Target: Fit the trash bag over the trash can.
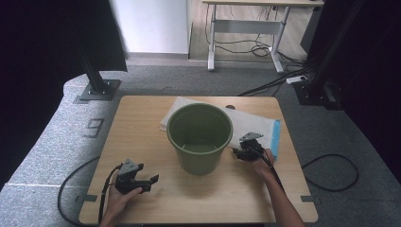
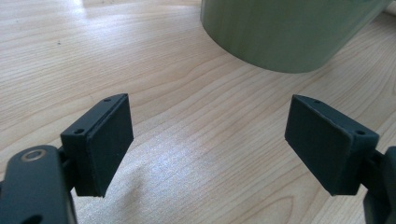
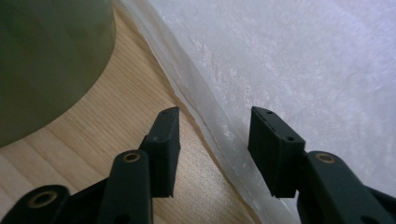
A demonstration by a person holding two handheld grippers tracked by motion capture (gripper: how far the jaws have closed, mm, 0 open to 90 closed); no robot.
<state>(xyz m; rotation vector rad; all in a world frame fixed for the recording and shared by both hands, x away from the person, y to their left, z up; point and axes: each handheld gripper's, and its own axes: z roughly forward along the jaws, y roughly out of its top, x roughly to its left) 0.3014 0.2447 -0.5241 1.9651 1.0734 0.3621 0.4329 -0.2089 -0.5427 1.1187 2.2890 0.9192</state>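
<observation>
A green plastic bucket (image 1: 199,137) stands upright and empty in the middle of the wooden table (image 1: 137,127). Behind and to its right lies a flat white plastic bag (image 1: 257,124) with a blue edge. My right gripper (image 1: 236,152) sits low beside the bucket's right side, at the bag's near edge. In the right gripper view, its jaws (image 3: 215,130) stand partly apart astride the bag's folded edge (image 3: 205,112), pads not pressing; the bucket wall (image 3: 42,60) is at left. My left gripper (image 1: 150,183) rests near the front left, open wide and holding nothing (image 2: 208,126), with the bucket base (image 2: 285,32) ahead.
Bare tabletop lies left of and in front of the bucket. Cables trail from both grippers off the table's front. Black frame posts (image 1: 97,75) stand on the grey carpet beyond the table, with a desk (image 1: 246,28) and floor cables farther back.
</observation>
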